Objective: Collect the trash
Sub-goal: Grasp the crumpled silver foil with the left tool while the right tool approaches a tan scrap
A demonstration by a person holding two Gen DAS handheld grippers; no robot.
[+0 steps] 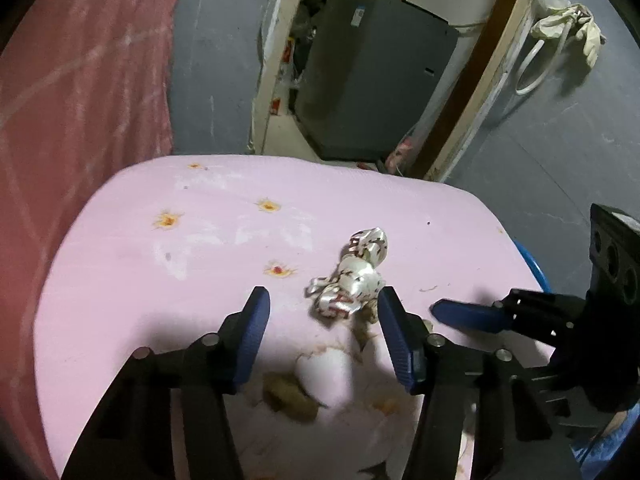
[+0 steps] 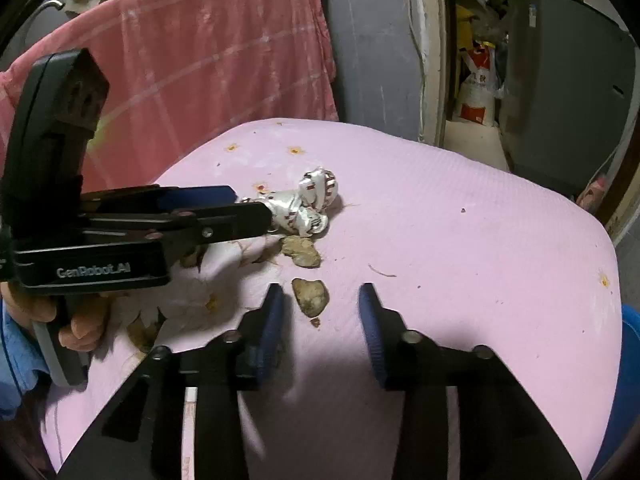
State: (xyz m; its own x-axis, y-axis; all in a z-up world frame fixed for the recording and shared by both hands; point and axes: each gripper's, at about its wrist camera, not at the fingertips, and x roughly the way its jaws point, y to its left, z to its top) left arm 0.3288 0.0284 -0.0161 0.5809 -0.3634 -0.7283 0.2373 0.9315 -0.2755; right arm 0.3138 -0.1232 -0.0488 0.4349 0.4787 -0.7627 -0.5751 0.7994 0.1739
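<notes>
A crumpled shiny white-and-red wrapper (image 1: 354, 278) lies on the pink table (image 1: 120, 280). My left gripper (image 1: 322, 300) is open, its fingertips just short of the wrapper, which sits toward the right finger. In the right wrist view the wrapper (image 2: 308, 204) lies at the left gripper's tip (image 2: 240, 208). My right gripper (image 2: 322, 296) is open and empty, with a brown scrap (image 2: 310, 296) between its fingertips. A second brown scrap (image 2: 300, 252) lies just beyond. In the left wrist view a brown scrap (image 1: 290, 398) lies under the left gripper, blurred.
A pink cloth (image 2: 200, 60) hangs behind the table. A grey box (image 1: 372, 76) stands in a doorway beyond the far edge. A blue object (image 2: 628, 380) shows at the table's right edge. White paper (image 2: 180, 300) lies under the left gripper.
</notes>
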